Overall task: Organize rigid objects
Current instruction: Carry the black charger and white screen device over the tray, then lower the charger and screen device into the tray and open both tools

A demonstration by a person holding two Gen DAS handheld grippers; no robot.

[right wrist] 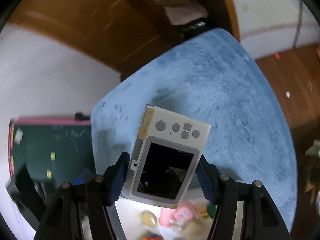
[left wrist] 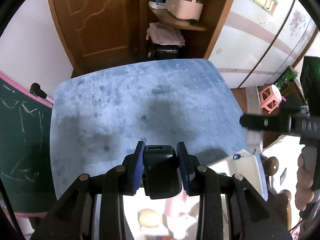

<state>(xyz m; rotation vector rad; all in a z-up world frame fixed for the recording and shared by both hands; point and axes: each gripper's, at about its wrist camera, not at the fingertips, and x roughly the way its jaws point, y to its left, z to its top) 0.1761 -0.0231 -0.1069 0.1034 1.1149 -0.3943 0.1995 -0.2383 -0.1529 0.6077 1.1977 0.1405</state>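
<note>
In the left wrist view my left gripper [left wrist: 161, 146] is shut on a black boxy adapter [left wrist: 160, 172] with a small port on its top end, its blue pads [left wrist: 138, 166] pressing both sides. It hangs above the near edge of a blue fuzzy table cover [left wrist: 140, 104]. In the right wrist view my right gripper [right wrist: 163, 158] is shut on a small grey digital camera [right wrist: 170, 140], its dark screen and round buttons facing me, tilted to the right. Under both grippers lies a white box [right wrist: 130, 210] that holds a pale round piece [left wrist: 149, 218], a pink item [right wrist: 176, 216] and other small things.
A wooden door [left wrist: 96, 20] and a shelf with a pink-and-white appliance [left wrist: 186, 4] stand beyond the table. A green chalkboard [left wrist: 20, 136] is at the left. A pink stool [left wrist: 270, 98] sits on the floor at the right, near a person's hand [left wrist: 306, 178].
</note>
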